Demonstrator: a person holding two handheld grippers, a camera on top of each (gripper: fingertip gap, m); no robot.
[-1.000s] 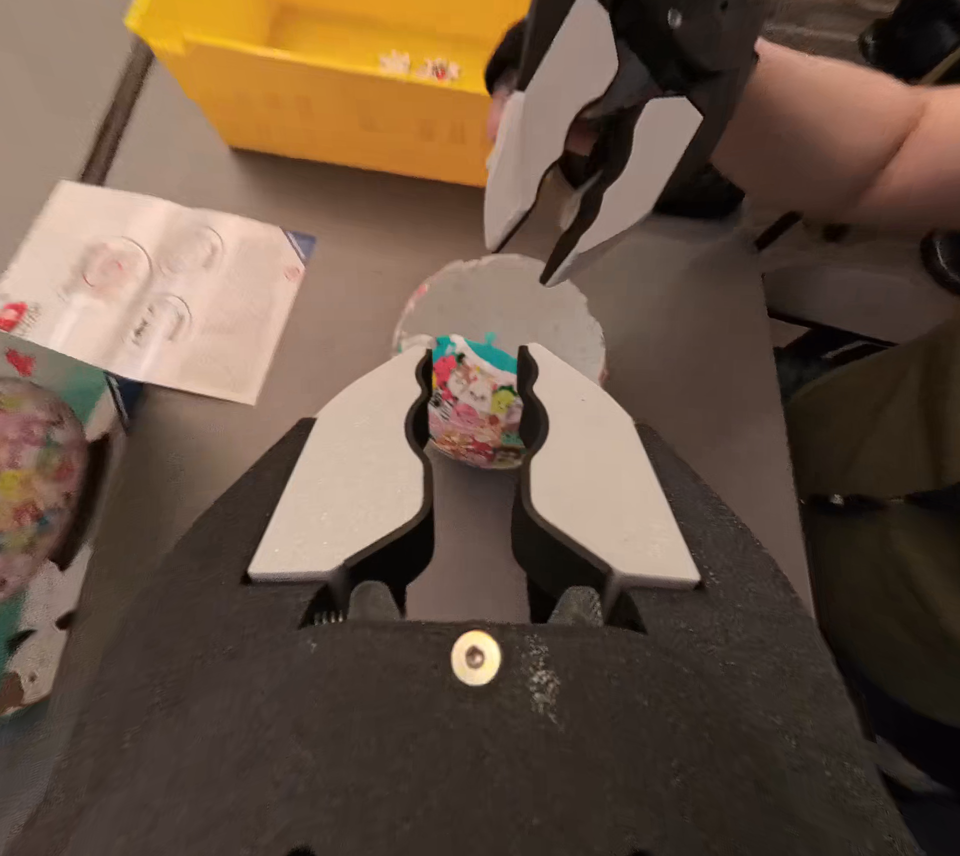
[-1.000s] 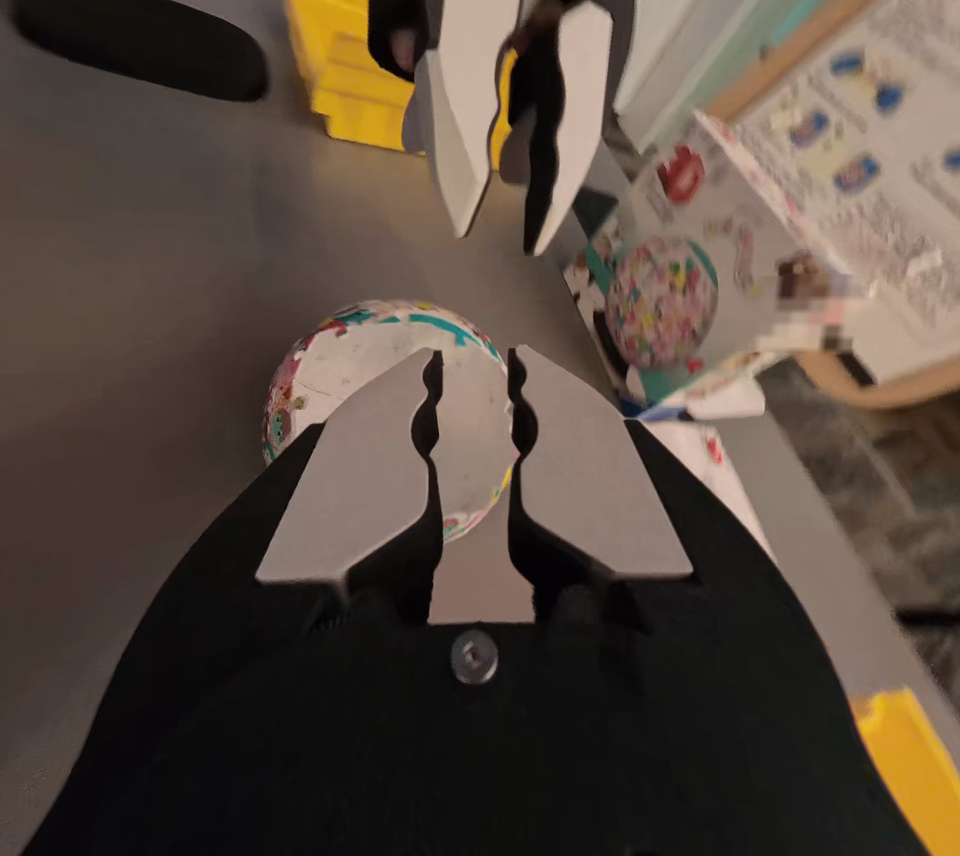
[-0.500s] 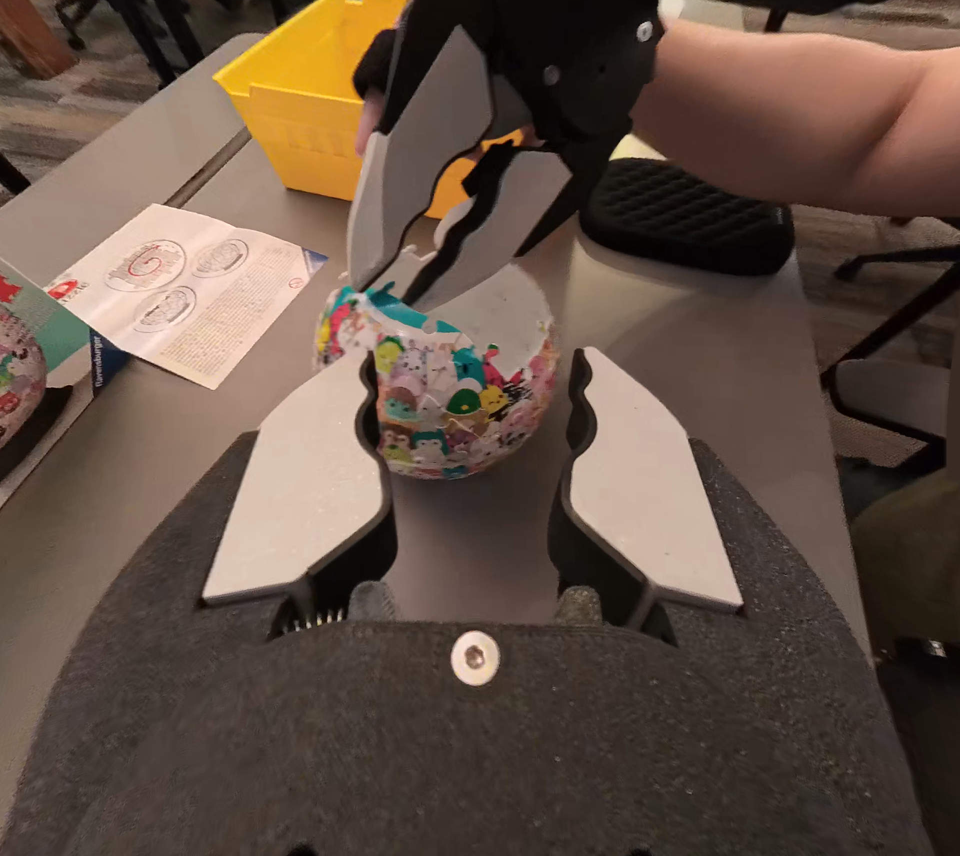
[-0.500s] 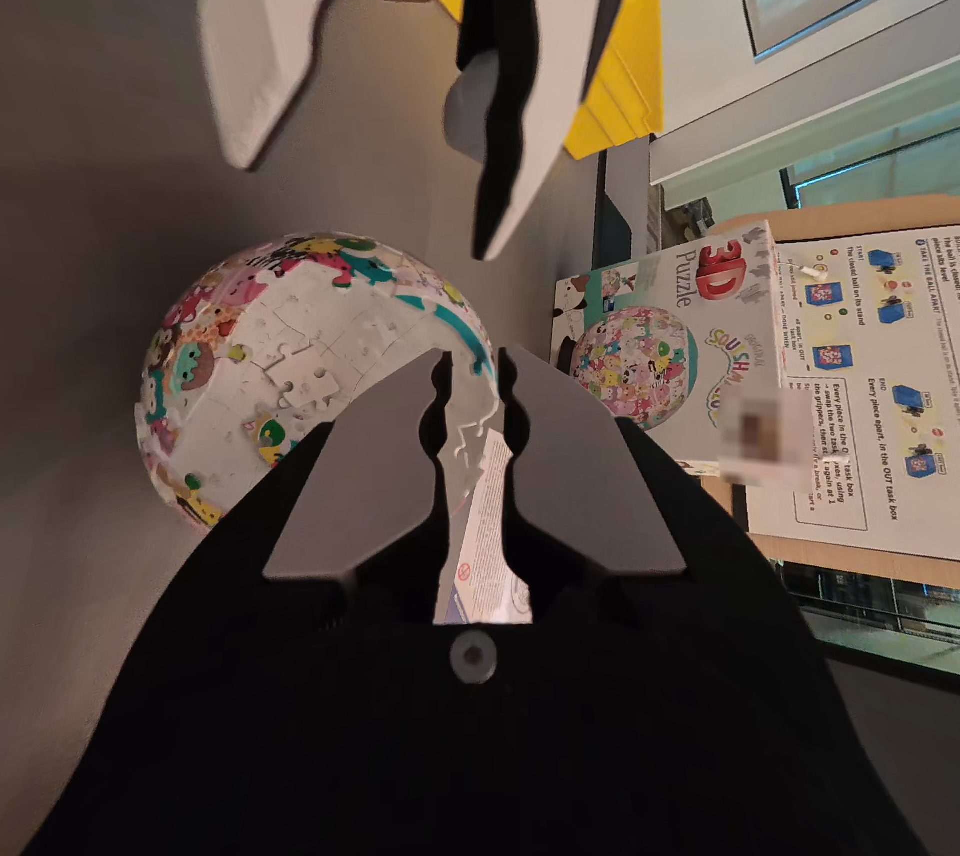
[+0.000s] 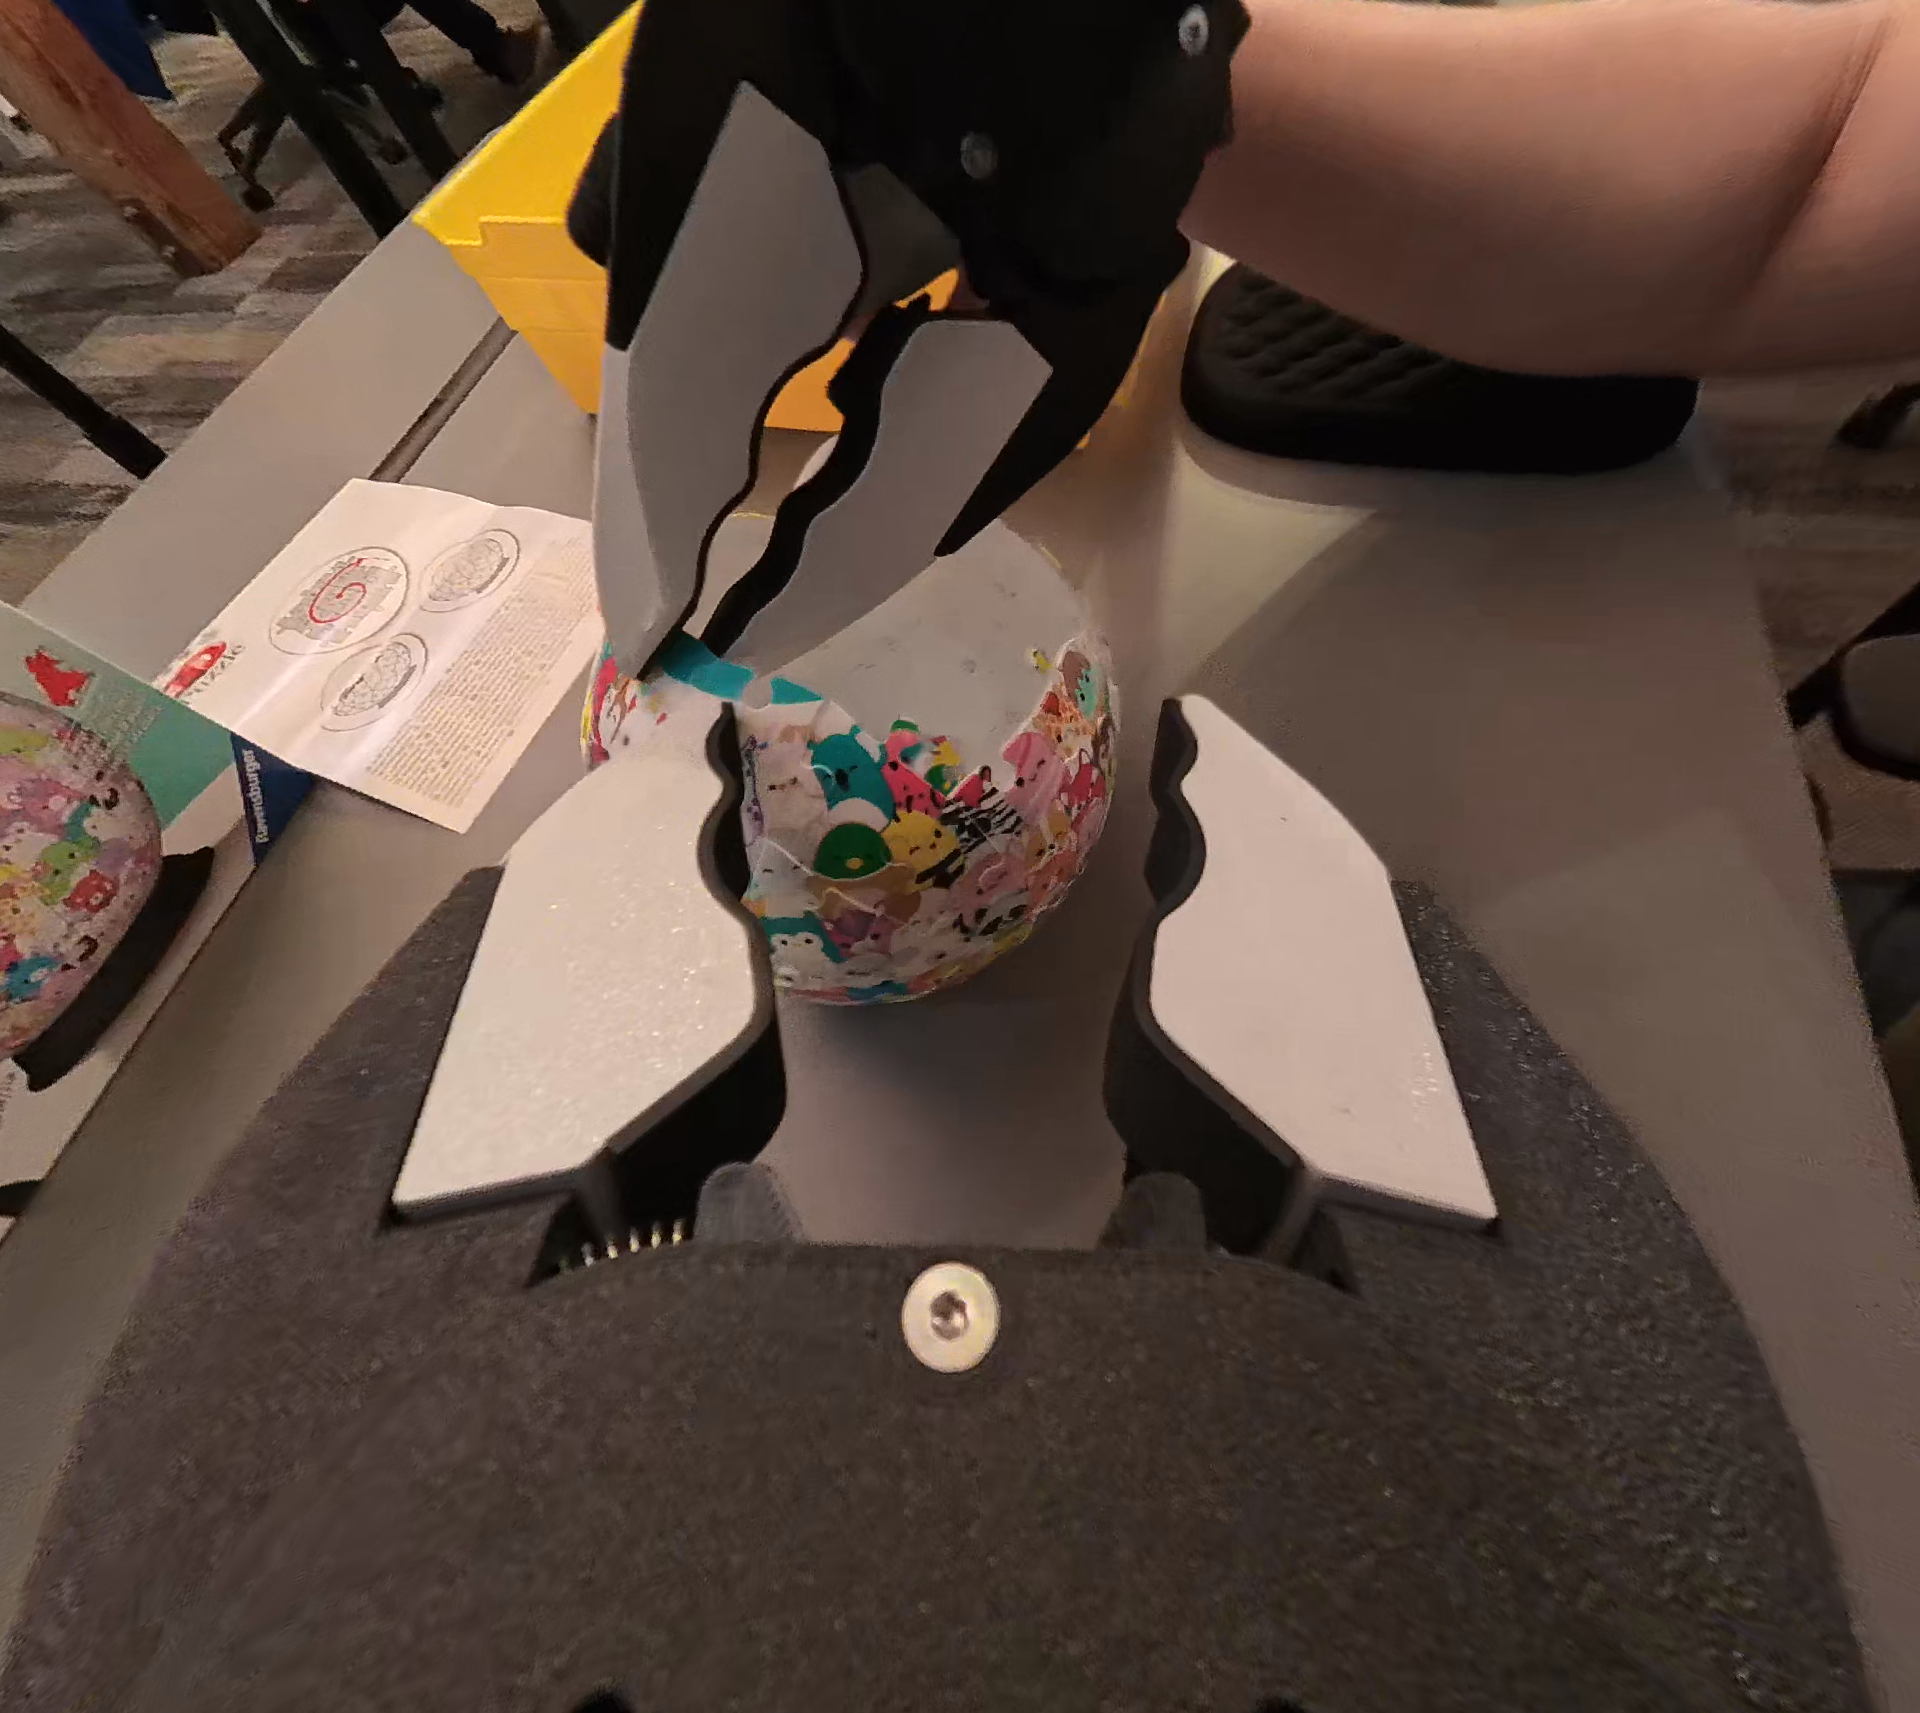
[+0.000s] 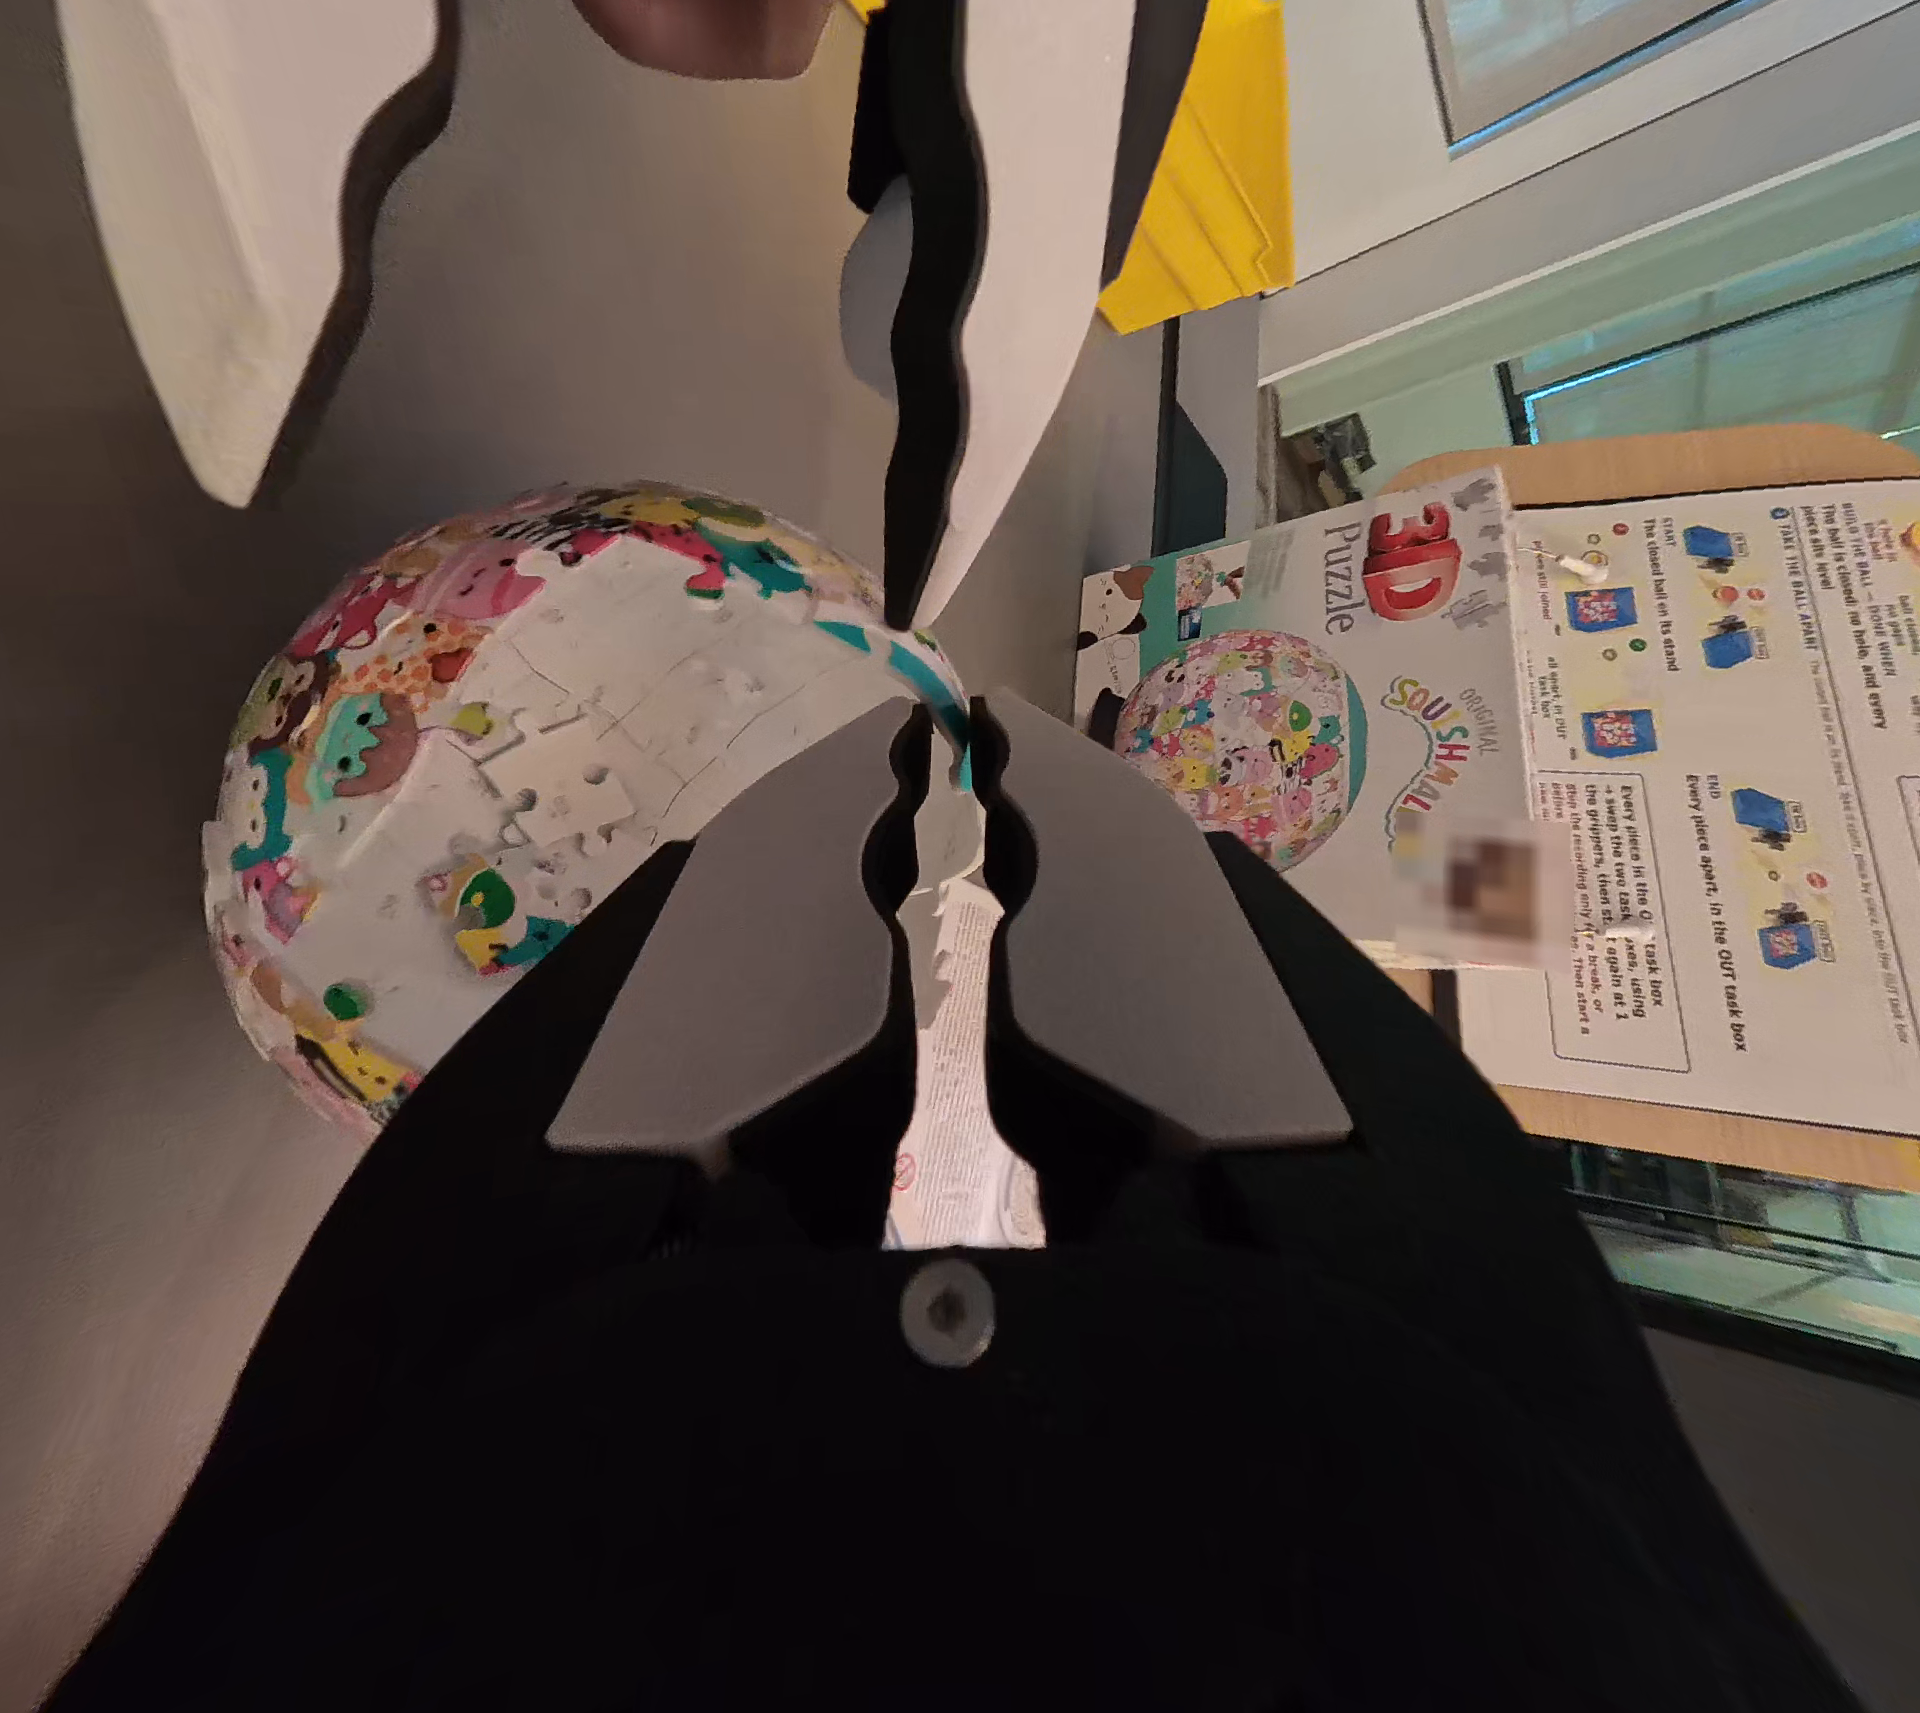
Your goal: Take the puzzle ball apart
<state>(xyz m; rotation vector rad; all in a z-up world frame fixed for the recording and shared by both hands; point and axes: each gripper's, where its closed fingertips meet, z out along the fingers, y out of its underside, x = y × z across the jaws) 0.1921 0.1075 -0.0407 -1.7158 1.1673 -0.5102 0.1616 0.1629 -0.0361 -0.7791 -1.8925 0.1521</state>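
The puzzle ball (image 5: pixel 914 842) is a partly opened shell, bright cartoon print outside and white inside, on the grey table. My left gripper (image 5: pixel 951 718) is open, with one finger on each side of the ball; the left finger is against it and the right finger stands apart. My right gripper (image 5: pixel 686 655) comes down from above and is shut on a teal piece (image 5: pixel 717 676) at the ball's broken rim. In the right wrist view the ball (image 6: pixel 499 780) lies left of my right gripper (image 6: pixel 951 707), with the teal rim piece (image 6: pixel 961 754) between its fingers. The left gripper (image 6: pixel 566 562) hangs open over the ball.
A yellow bin (image 5: pixel 520 250) stands behind the ball, also in the right wrist view (image 6: pixel 1195 209). A folded leaflet (image 5: pixel 416 655) and the puzzle box (image 5: pixel 83 832) lie to the left. A black pad (image 5: pixel 1434 396) lies at the back right. A printed sheet (image 6: pixel 1714 780) lies beyond the box (image 6: pixel 1299 707).
My left gripper opened wide from a narrow hold on the ball and now straddles it. My right gripper came down from above the ball and closed on its teal rim.
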